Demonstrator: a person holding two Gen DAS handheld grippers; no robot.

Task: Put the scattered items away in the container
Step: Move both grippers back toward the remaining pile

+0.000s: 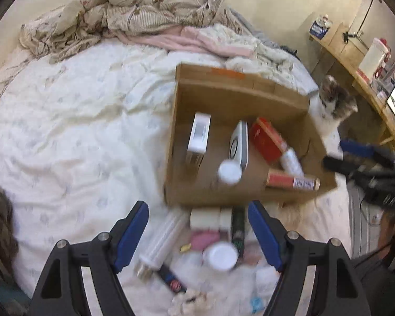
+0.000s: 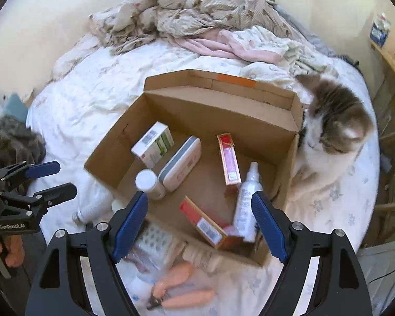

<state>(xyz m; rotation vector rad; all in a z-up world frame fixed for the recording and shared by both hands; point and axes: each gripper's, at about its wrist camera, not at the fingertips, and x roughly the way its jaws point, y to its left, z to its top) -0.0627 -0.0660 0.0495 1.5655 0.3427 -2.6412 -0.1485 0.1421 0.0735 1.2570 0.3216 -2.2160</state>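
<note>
Cardboard box (image 2: 289, 168) on the bed (image 1: 65, 131), part-filled

Left gripper (image 1: 198, 233) and right gripper (image 2: 200, 227) are both held wide apart; nothing is gripped; a cat (image 2: 334, 131) is seated beside the box.

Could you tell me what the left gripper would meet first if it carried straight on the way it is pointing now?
Probably the loose items on the bed: between the open left gripper fingers lie a white-lidded jar and a dark tube, short of the cardboard box. Depth is unclear.
</note>
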